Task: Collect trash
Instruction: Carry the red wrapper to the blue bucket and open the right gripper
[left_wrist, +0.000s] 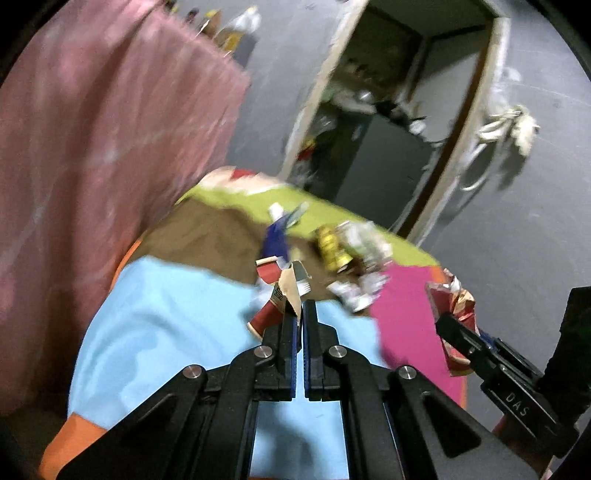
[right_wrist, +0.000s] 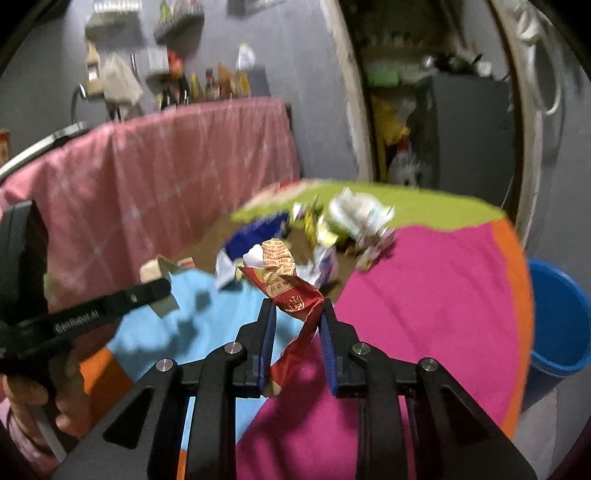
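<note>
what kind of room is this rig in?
Probably a lived-in home kitchen or dining corner. Sauce bottles line a ledge behind the pink checked cloth, a round table with a multicoloured patchwork cover holds wrappers, and a doorway opens onto cluttered storage.

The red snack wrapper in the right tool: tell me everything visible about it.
The red snack wrapper is a crumpled, glossy foil-like packet, red with gold print and a paler patterned upper part. It is pinched between the blue pads of the right tool, with a twisted tail hanging between the fingers. It is held above the patchwork cloth; nothing else visibly touches it. The left view shows it too.
</note>
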